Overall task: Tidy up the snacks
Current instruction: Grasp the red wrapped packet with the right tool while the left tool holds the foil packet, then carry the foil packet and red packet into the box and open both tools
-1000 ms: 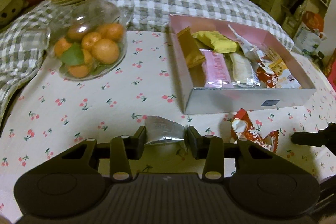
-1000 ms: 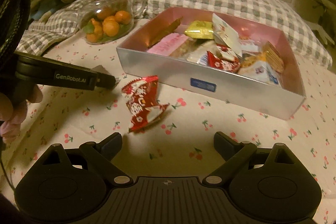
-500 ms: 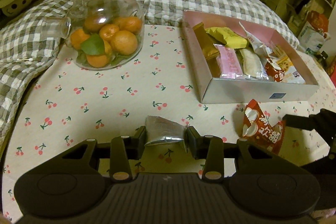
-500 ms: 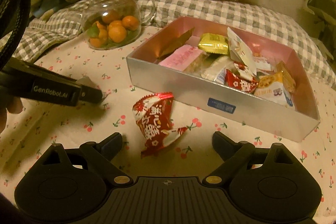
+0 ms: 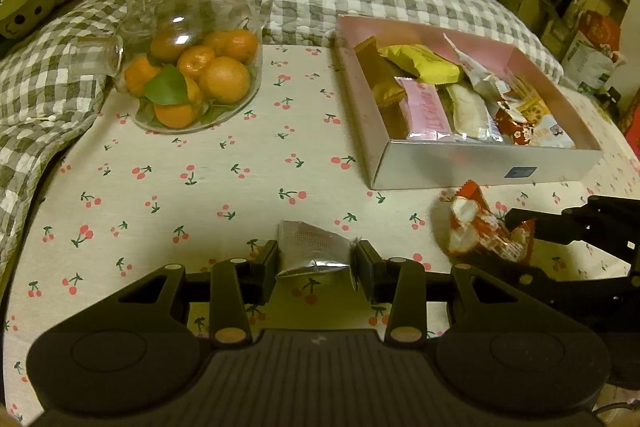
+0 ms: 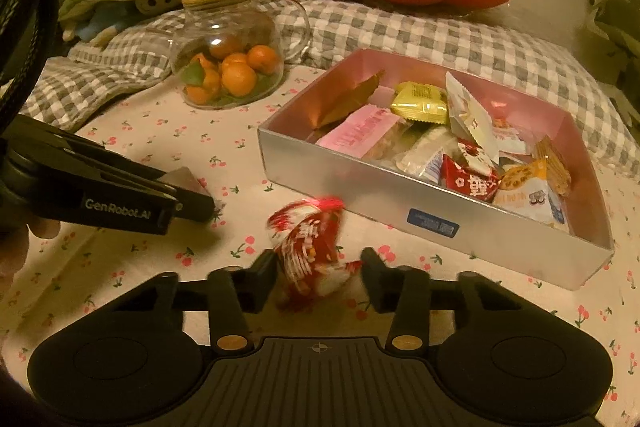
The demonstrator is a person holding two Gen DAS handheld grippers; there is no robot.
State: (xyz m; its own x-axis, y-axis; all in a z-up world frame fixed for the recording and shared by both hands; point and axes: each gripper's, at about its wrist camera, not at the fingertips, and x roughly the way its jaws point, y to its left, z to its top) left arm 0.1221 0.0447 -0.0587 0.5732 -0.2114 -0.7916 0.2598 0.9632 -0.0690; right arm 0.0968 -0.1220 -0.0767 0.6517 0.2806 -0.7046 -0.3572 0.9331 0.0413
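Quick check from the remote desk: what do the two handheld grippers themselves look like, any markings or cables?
Both are matte black plastic. The left gripper and right gripper share a ribbed centre plate, two round side housings and brass-coloured pivot pins. White "GenRobot.AI" lettering runs along the left one's side in the right wrist view. A black cable hangs at that view's upper left.

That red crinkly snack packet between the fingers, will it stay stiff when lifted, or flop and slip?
The red snack packet looks crumpled and thin, so it will probably flex and sag rather than stay stiff. It seems puffy and light, so lifting should be easy. Its glossy foil could slip between the right gripper fingers, which have just been closing around it.
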